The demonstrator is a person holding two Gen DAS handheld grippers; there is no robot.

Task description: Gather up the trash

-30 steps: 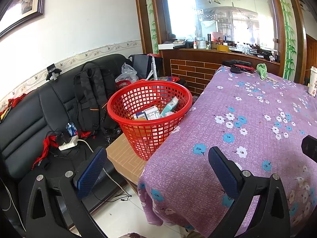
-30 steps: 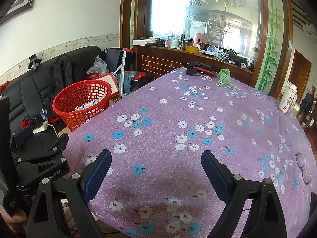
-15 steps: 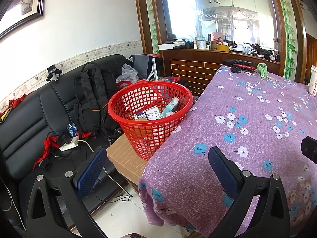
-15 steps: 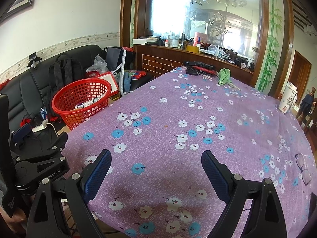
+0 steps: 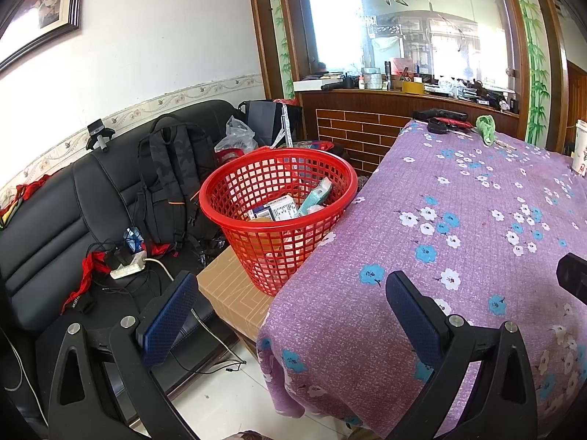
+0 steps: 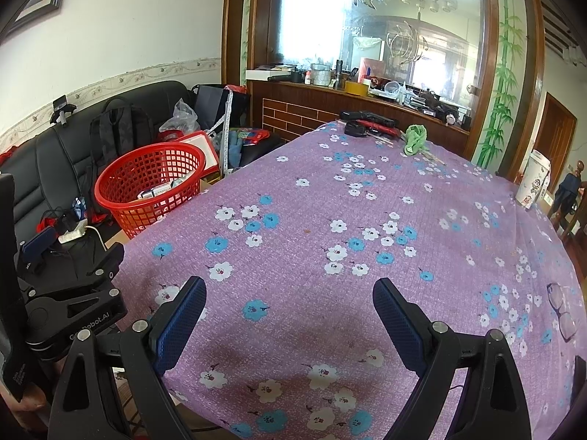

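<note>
The round red plastic basket (image 5: 279,198) beside the purple flowery tablecloth (image 6: 330,227) already holds some boxes, and the left gripper (image 5: 290,315) and right gripper (image 6: 290,315) are both spread wide and empty, so the job looks nearly done.

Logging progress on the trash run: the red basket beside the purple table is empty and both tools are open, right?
Not quite. The red basket already holds boxes and packets, as the left wrist view shows. It does stand beside the purple table, and the left tool and right tool are open.
</note>
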